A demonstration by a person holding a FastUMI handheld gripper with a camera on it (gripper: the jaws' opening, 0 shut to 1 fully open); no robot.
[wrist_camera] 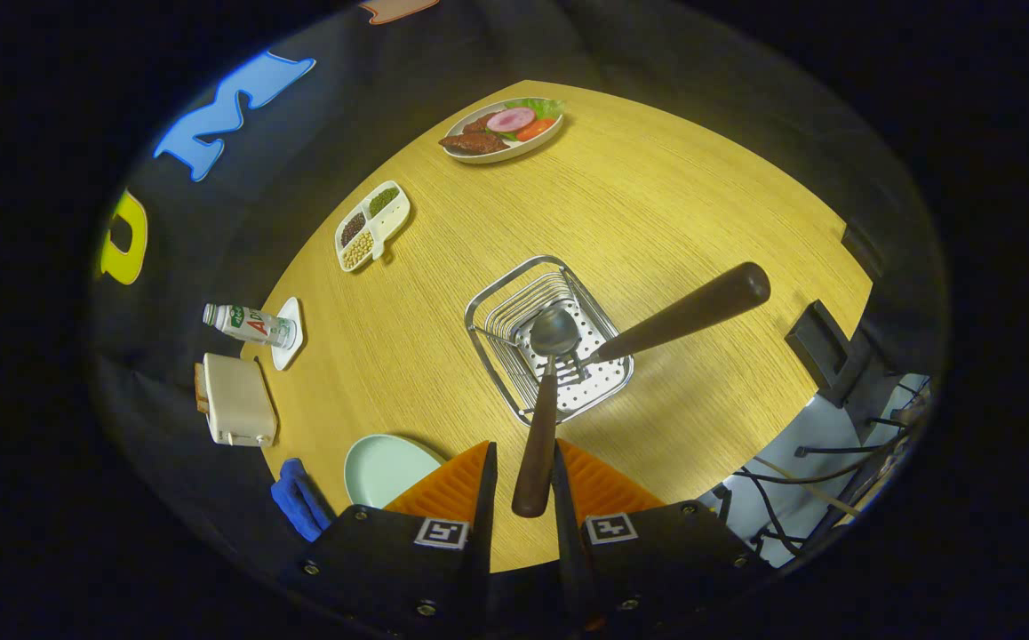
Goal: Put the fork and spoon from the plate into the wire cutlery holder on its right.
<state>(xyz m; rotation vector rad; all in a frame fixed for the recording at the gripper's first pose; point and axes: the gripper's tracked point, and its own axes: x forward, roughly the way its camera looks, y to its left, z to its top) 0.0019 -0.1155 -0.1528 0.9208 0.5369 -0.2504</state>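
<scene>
Fingers closed on the dark handle of the spoon, its bowl over the wire cutlery holder, where the fork leans.

Between the ribbed orange fingers, the spoon is showing a smooth dark wooden handle; ahead, the wire cutlery holder is gleaming like polished metal on the matt wood-grain table.

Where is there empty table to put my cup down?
The biggest bare patch lies between the wire holder and the food plate. More bare wood lies between the holder and the divided bean dish. It is crowded around the holder, where the fork handle sticks out and the gripper holds the spoon in its jaws beside the green plate.
</scene>
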